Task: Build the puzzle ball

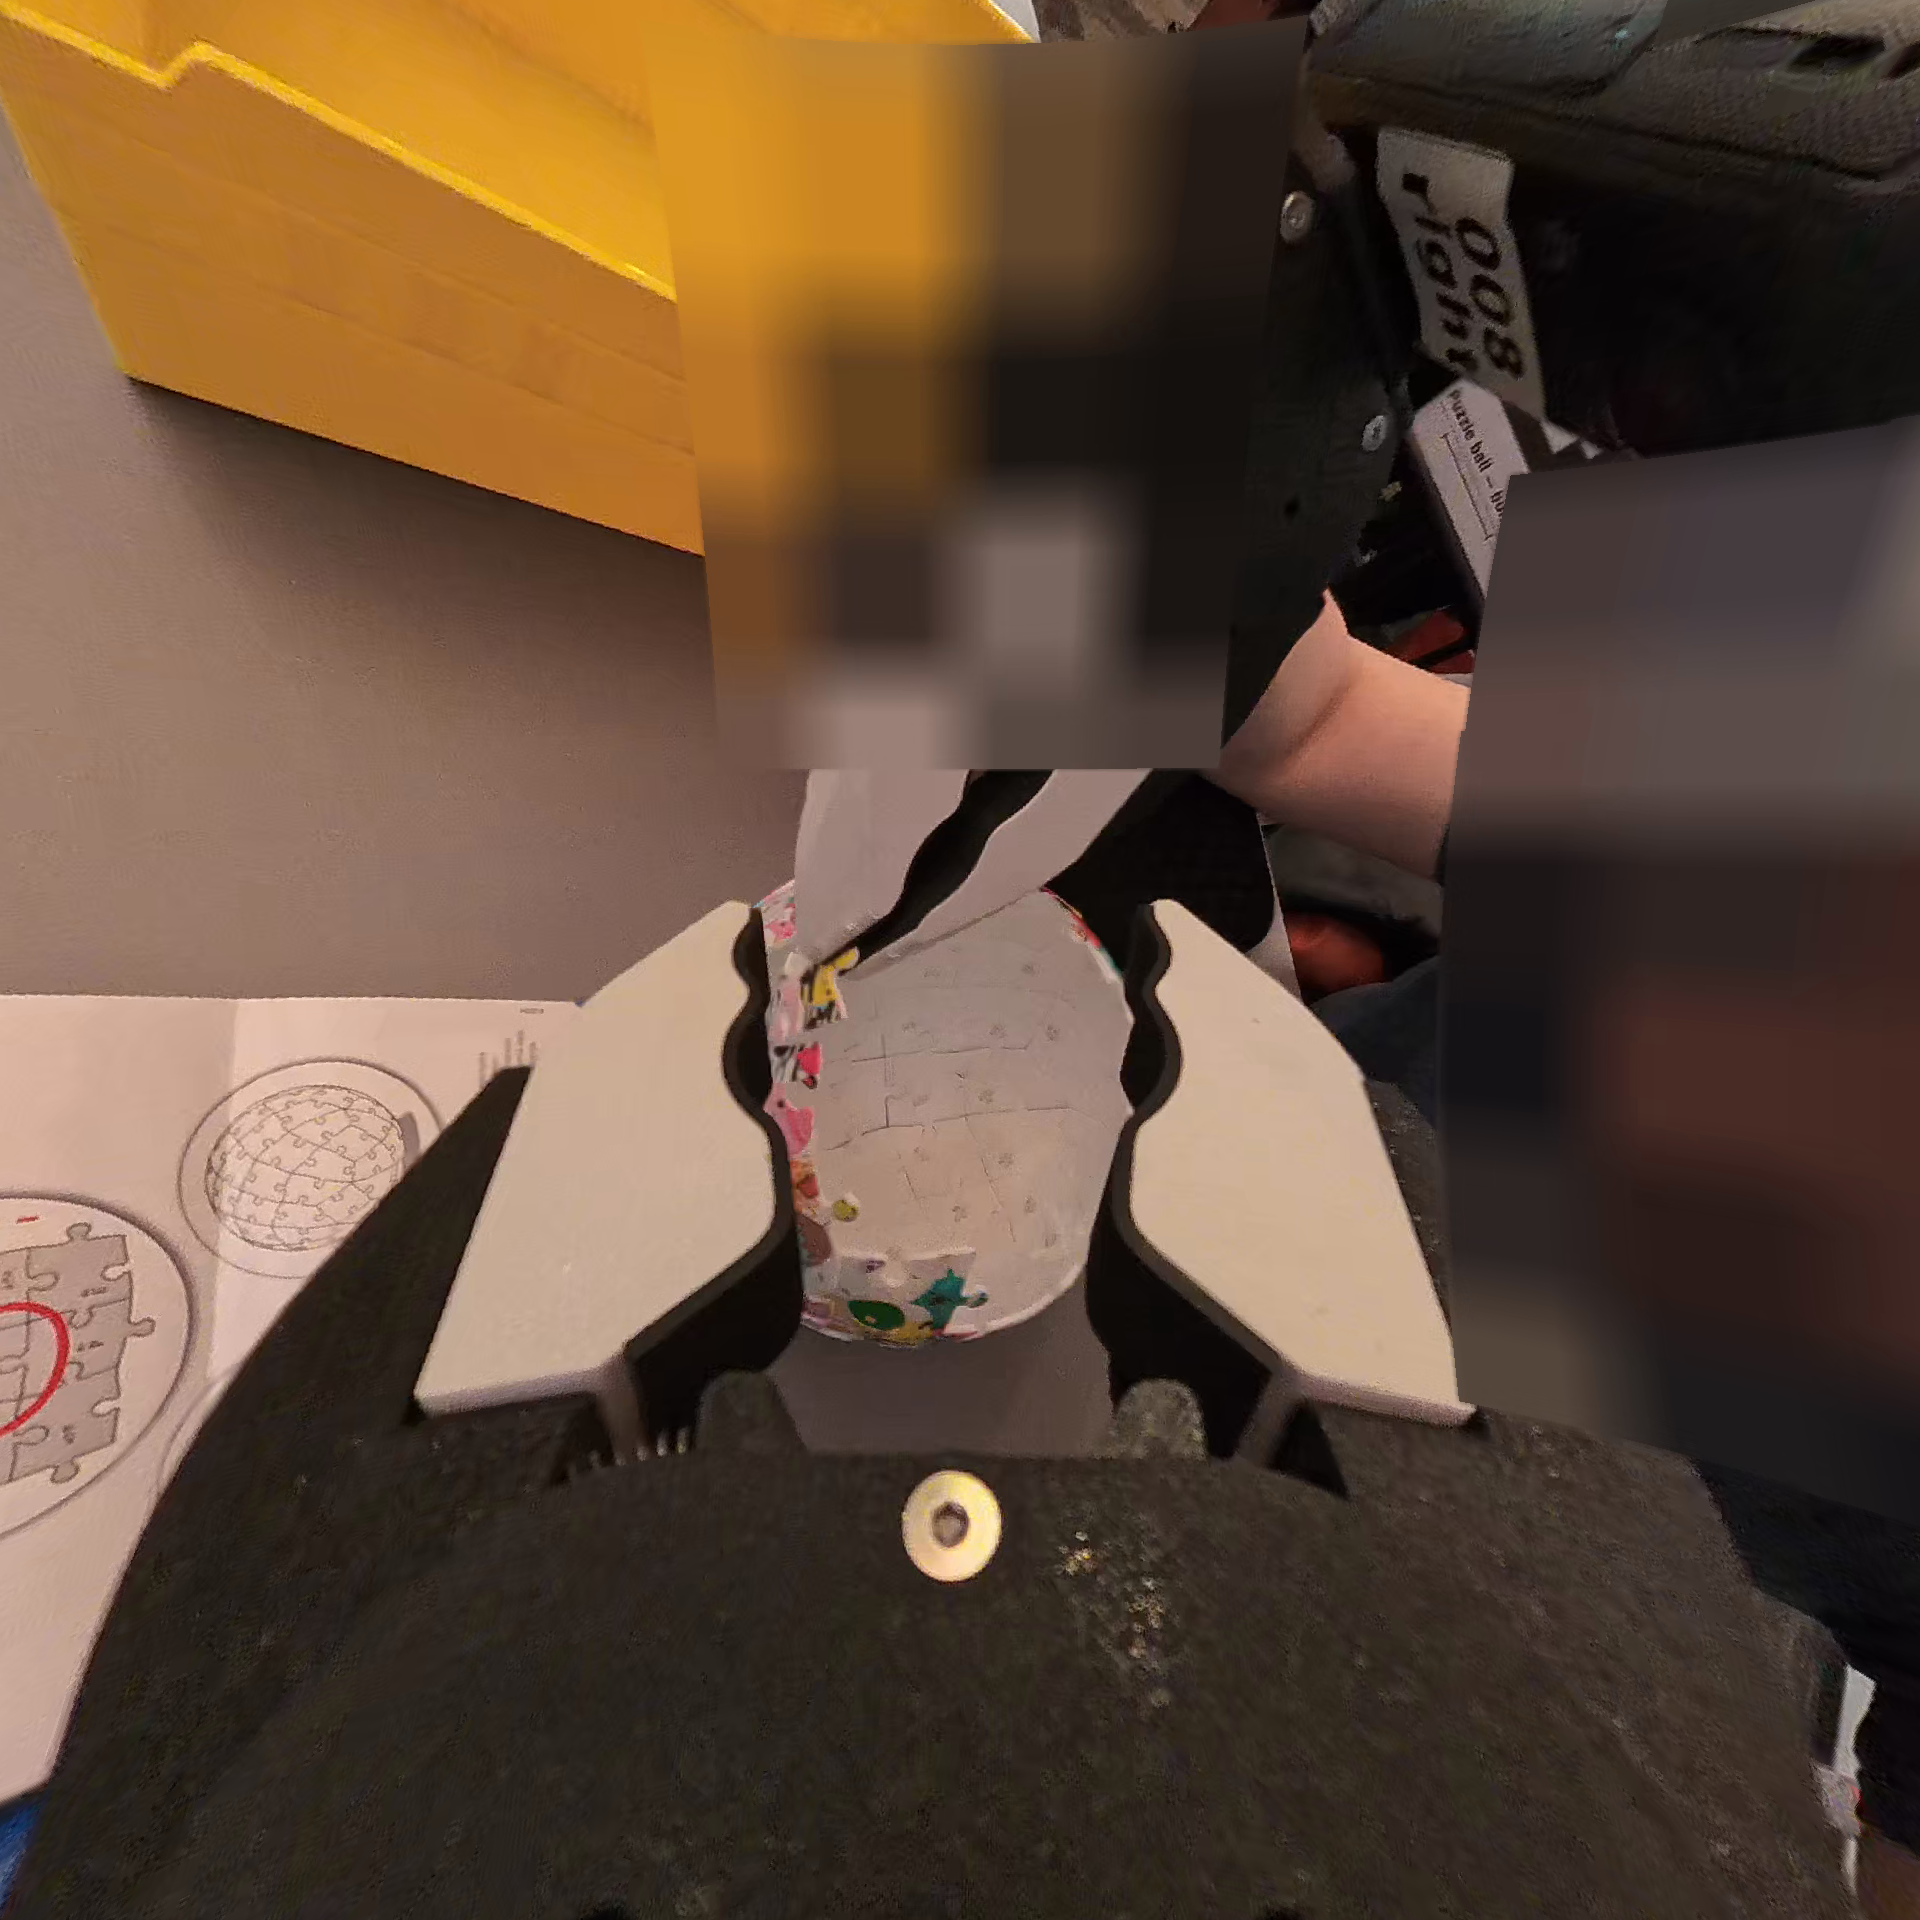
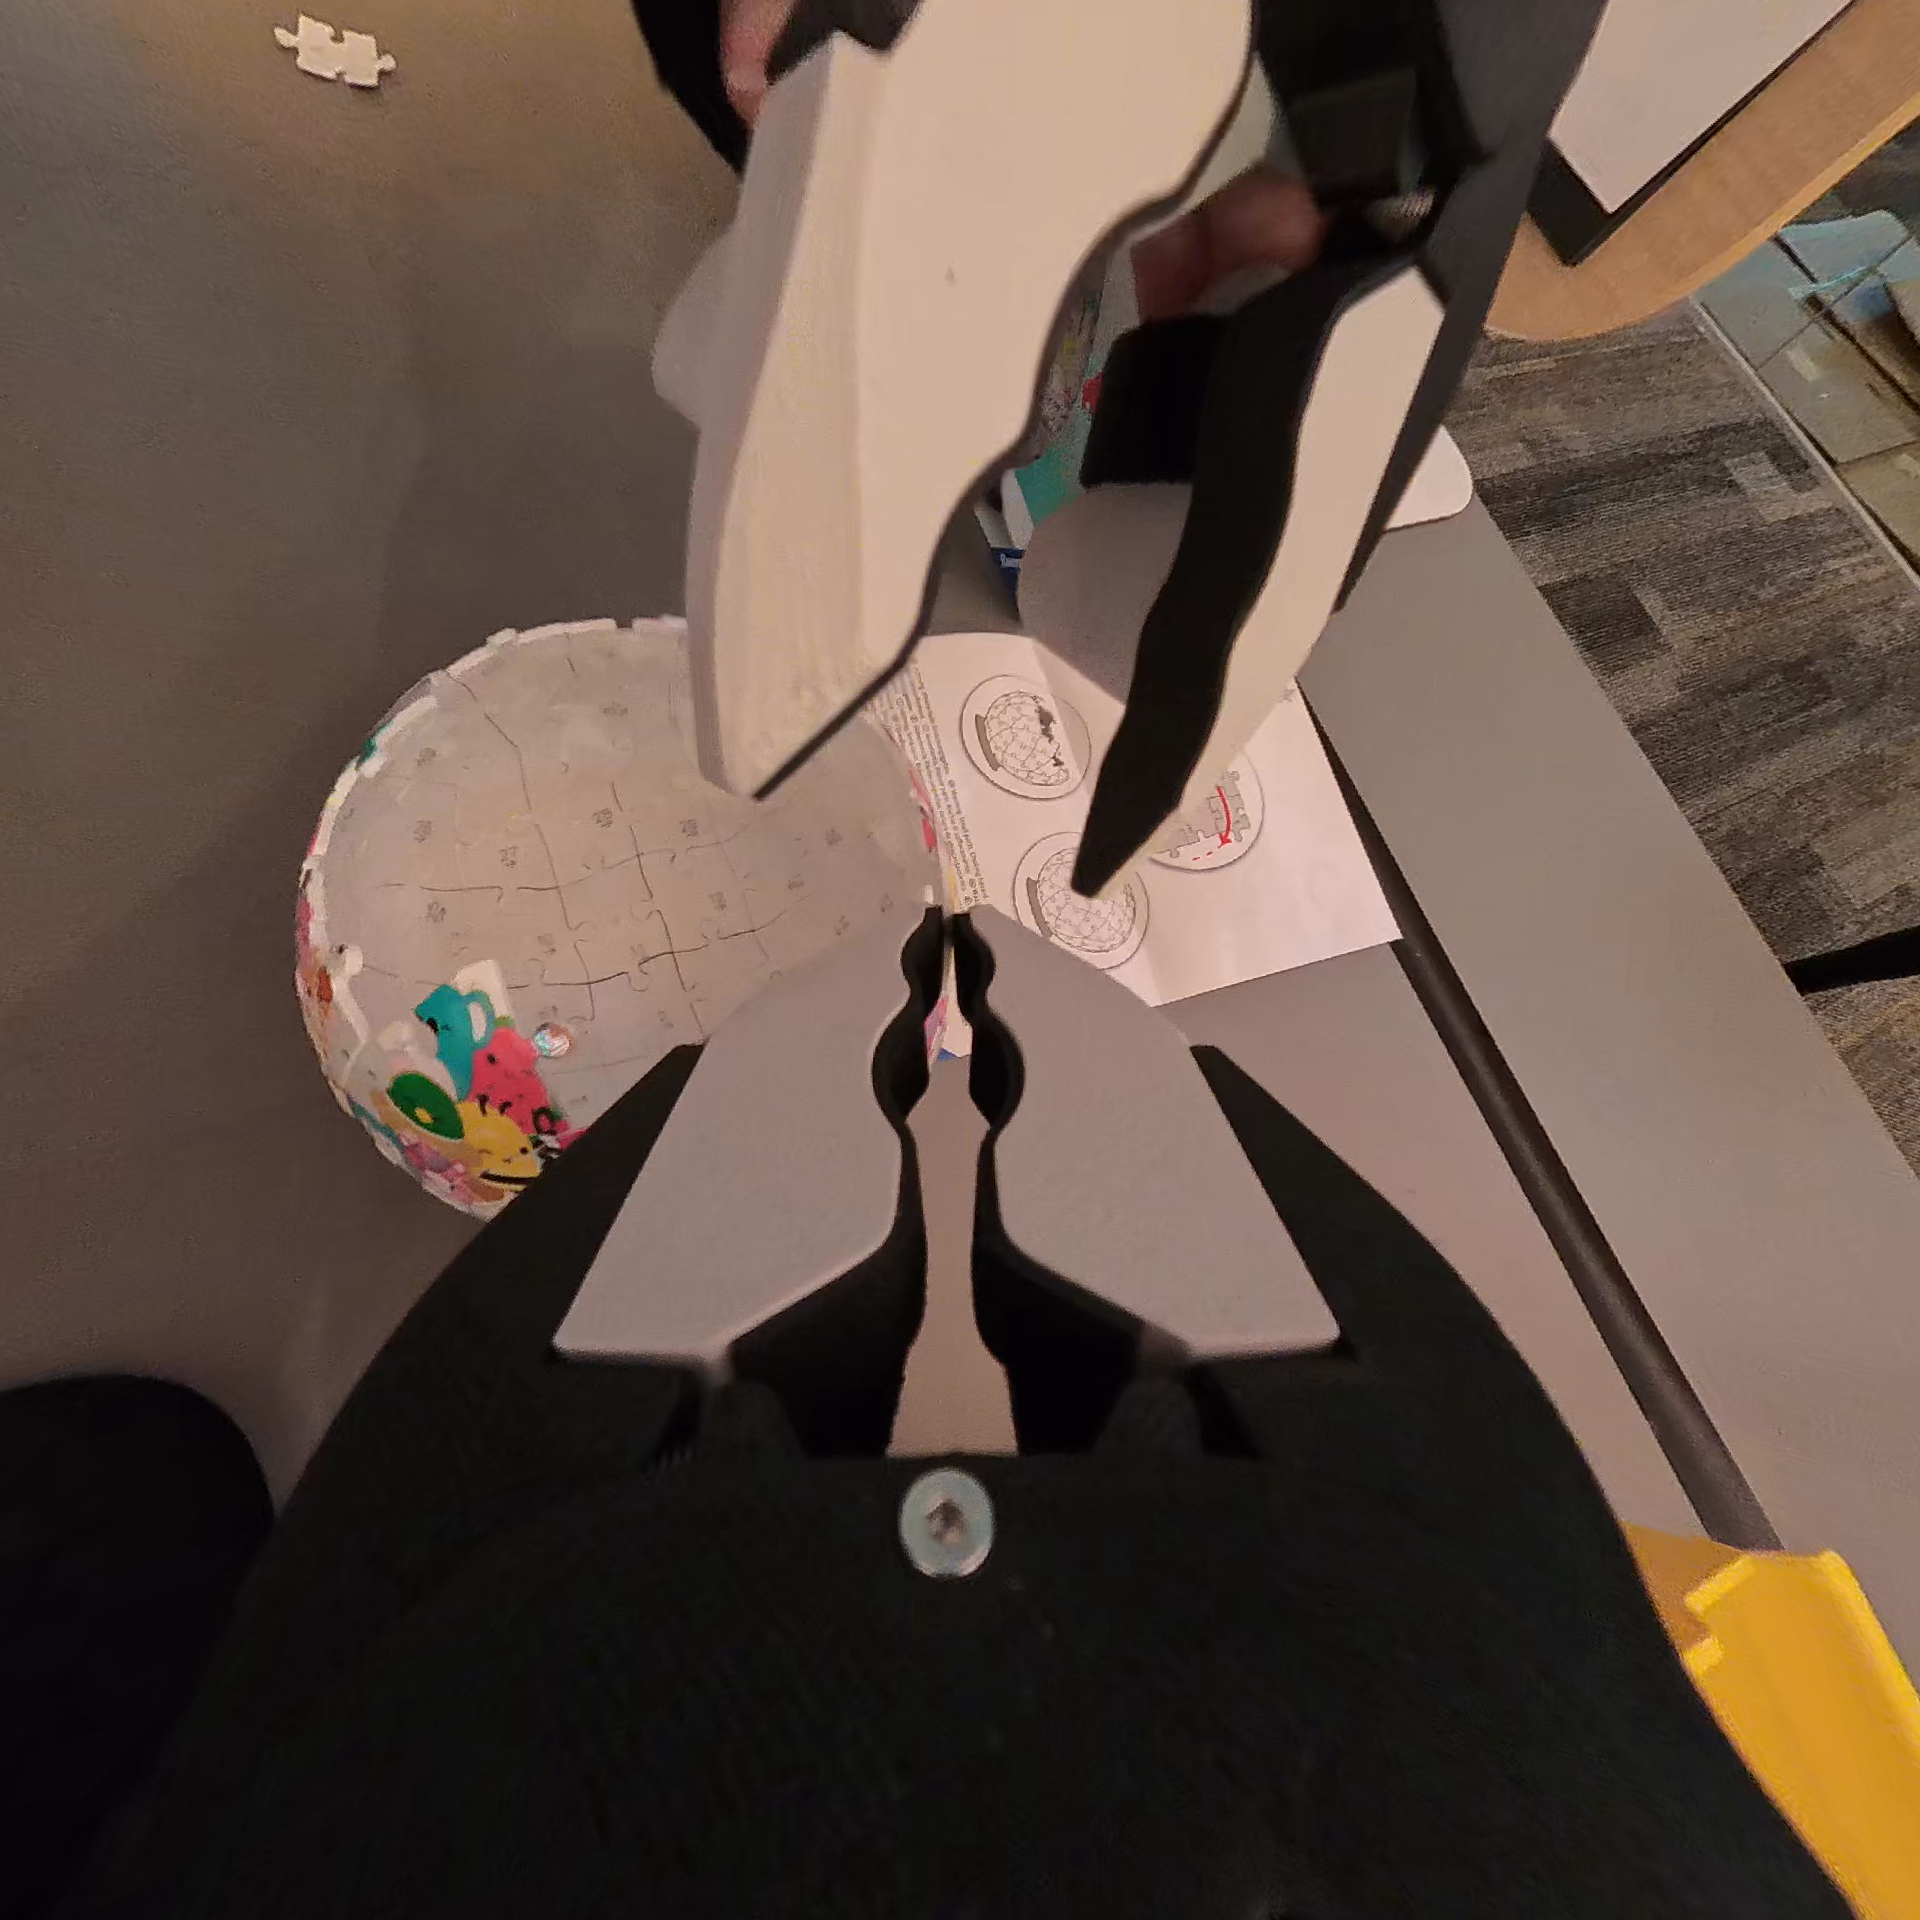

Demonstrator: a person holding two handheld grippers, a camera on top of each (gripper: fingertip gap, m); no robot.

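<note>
The half-built puzzle ball (image 1: 966, 1122) is an open shell, white inside and colourful outside, resting on the grey table; it also shows in the right wrist view (image 2: 582, 862). My left gripper (image 1: 948, 920) is open with one finger on each side of the ball; from the right wrist view (image 2: 930, 831) its tips hover by the ball's right rim. My right gripper (image 2: 948, 920) is shut on a small colourful puzzle piece (image 2: 940, 1023). In the left wrist view it (image 1: 857, 954) comes down from above and holds the piece (image 1: 821, 982) against the ball's upper left rim.
A yellow box (image 1: 364, 260) stands at the back left. An instruction sheet (image 1: 260, 1143) lies beside the ball (image 2: 1247, 883). One loose white piece (image 2: 335, 47) lies far off. The table edge (image 2: 1558, 1039) runs close on the right. A person's arm (image 1: 1351, 748) is behind the ball. Both grippers' tips are close together, under 4 cm apart.
</note>
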